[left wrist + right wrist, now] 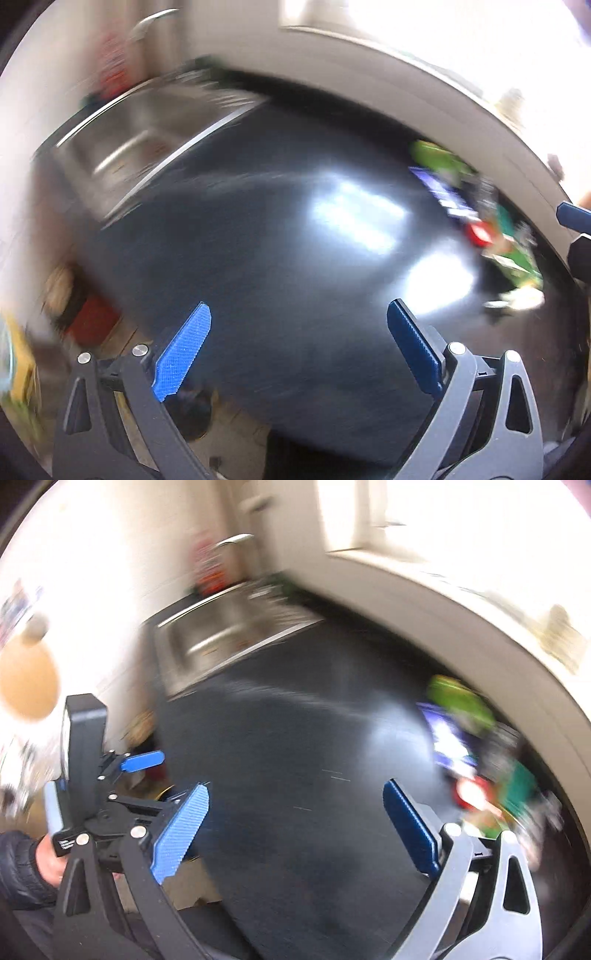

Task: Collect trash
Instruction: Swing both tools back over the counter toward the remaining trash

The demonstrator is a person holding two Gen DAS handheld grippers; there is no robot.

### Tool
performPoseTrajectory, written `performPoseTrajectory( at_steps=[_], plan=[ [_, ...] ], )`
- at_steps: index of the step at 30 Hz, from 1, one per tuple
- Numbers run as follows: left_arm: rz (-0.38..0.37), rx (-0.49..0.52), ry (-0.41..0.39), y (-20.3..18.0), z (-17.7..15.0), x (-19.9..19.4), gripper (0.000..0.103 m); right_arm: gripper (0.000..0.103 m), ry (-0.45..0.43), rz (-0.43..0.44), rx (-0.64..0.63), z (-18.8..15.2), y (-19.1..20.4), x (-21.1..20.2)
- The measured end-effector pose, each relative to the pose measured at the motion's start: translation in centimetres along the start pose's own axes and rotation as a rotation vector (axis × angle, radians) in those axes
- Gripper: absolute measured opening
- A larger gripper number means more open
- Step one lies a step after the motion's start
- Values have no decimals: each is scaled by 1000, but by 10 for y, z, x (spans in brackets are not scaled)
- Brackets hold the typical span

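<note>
Both views are blurred by motion. A heap of trash wrappers (480, 210) in green, blue and red lies at the right end of a dark countertop (258, 240); it also shows in the right wrist view (480, 760). My left gripper (299, 347) is open and empty above the counter's near part, well left of the heap. My right gripper (295, 827) is open and empty, with the heap just beyond its right finger. The left gripper's body (92, 775) shows at the left of the right wrist view.
A steel sink (140, 136) with a faucet (151, 22) sits at the counter's far left. A pale wall (369, 70) and a bright window run behind. Red and yellow items (88, 321) lie low beyond the counter's left edge.
</note>
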State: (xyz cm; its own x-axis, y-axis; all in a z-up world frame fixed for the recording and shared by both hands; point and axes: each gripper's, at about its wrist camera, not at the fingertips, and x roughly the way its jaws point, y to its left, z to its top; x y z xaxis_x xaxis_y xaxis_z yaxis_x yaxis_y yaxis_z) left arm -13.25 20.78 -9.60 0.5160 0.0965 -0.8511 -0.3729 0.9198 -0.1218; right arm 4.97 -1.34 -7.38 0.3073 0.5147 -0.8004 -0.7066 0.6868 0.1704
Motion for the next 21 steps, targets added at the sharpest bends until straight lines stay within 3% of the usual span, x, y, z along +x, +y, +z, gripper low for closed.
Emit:
performPoseTrajectory(
  at_steps=[2,8,12,21],
  plan=[
    [-38,97,5,-48,17,3,93,92,-29,-78,98,-16,-44,-22],
    [-129,277,17,-149,31,7,93,92,-70,-212,304,-68,-125,-70],
    [-150,338,30,-182,31,8,93,92,-80,-254,377,-95,-153,-87],
    [-141,357,47,-208,41,18,93,92,-94,-270,412,-101,-173,-95]
  ],
)
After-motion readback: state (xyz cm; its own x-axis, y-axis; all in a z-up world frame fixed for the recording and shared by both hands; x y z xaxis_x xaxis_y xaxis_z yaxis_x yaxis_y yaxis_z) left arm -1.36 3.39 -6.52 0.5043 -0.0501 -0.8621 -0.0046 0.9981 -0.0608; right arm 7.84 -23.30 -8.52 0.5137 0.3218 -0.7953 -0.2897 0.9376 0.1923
